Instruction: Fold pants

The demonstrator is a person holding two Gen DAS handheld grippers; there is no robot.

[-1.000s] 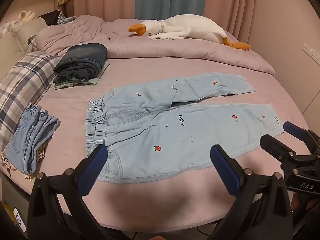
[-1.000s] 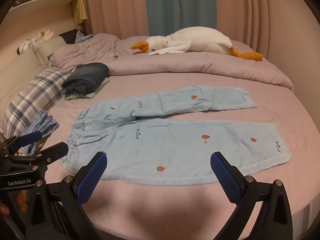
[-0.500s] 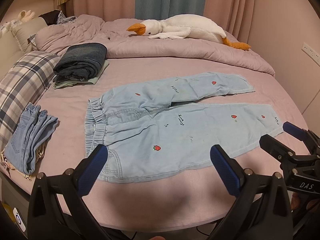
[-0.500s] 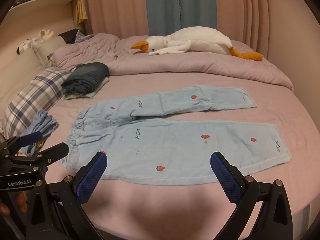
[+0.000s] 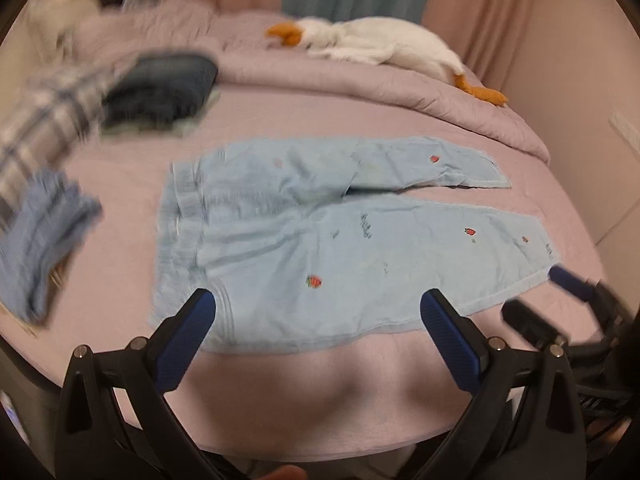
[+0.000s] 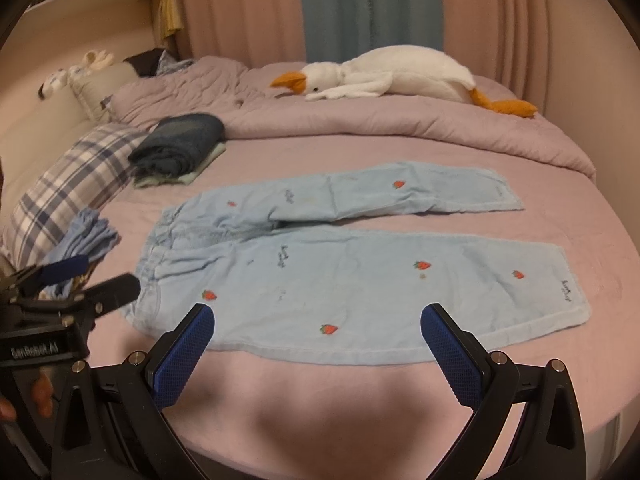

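Pink bedsheet [image 6: 320,408] under flat strawberry-print pants [image 6: 360,280], 2 legs parted for folding; left gripper [image 5: 318,340], right gripper [image 6: 318,340] wide, empty, near hem edge.

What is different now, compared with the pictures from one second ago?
The left gripper has started to move: its view is now blurred and has shifted toward the pants. The right gripper has barely moved. Both are open as before and hold nothing. The pants lie flat on the bed, untouched, as before.
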